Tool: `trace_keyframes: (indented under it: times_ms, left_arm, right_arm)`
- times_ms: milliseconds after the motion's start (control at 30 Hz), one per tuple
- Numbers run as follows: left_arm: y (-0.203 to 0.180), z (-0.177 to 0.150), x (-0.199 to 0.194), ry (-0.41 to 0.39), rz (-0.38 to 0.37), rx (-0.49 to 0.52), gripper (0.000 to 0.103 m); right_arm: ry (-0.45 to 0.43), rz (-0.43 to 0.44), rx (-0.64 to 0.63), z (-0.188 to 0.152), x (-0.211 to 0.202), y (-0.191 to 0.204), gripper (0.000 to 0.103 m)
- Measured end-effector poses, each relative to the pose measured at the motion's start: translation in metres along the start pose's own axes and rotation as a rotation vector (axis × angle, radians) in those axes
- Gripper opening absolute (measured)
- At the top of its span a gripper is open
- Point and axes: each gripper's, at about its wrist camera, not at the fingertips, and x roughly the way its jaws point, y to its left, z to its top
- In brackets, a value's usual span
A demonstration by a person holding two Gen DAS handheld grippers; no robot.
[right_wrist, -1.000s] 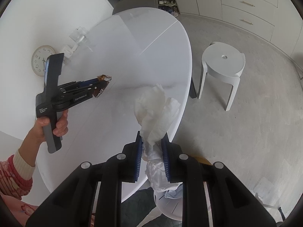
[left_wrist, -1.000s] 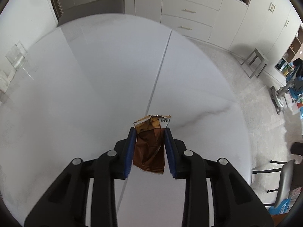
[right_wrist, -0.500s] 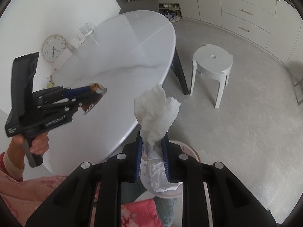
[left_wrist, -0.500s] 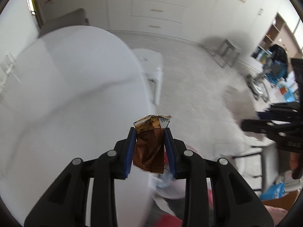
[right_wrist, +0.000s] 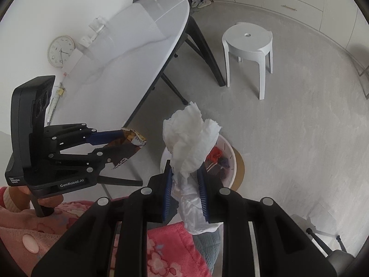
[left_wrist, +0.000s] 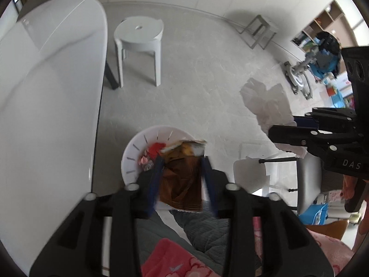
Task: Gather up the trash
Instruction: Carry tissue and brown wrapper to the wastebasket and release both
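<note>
Grey floor beside white table (left_wrist: 46,87); white bin (left_wrist: 131,154) as landmark. Left gripper (left_wrist: 182,173) above bin, jaws just been opening, brown wrapper (left_wrist: 182,180) loose between them. Right gripper (right_wrist: 185,184) near bin, clamped on crumpled tissue (right_wrist: 189,136). Centre over bin before releasing.

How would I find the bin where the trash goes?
Find the big white table. On the floor by its near end, right under the two grippers, sits a round white bin with slits in its wall and red scraps inside. The white stool nearby is taller and has legs.
</note>
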Motion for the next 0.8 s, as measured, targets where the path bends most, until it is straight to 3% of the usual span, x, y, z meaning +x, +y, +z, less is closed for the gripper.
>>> trace_keyframes:
  times_ms: [33, 67, 100, 167, 533, 800]
  left_arm:
    - [-0.001, 0.001, 0.002, -0.001, 0.014, -0.012, 0.065]
    - [-0.001, 0.001, 0.003, -0.003, 0.03, -0.024, 0.084]
    - [-0.004, 0.0, 0.001, -0.011, 0.046, -0.036, 0.092]
    - [-0.004, -0.002, -0.004, -0.025, 0.062, -0.046, 0.095]
    - [0.006, 0.006, -0.018, -0.072, 0.1, -0.1, 0.095]
    - [0.012, 0.007, -0.035, -0.111, 0.108, -0.126, 0.095]
  right_arm:
    - [0.002, 0.002, -0.003, -0.002, 0.0, -0.002, 0.023]
    - [0.005, 0.004, -0.006, -0.003, 0.0, -0.003, 0.023]
    - [0.006, 0.006, -0.009, -0.003, 0.0, -0.004, 0.023]
    - [0.006, 0.009, -0.011, -0.006, -0.001, -0.006, 0.023]
    - [0.018, 0.02, -0.039, -0.004, 0.002, -0.002, 0.026]
    - [0.067, -0.002, -0.136, -0.004, 0.026, 0.014, 0.026]
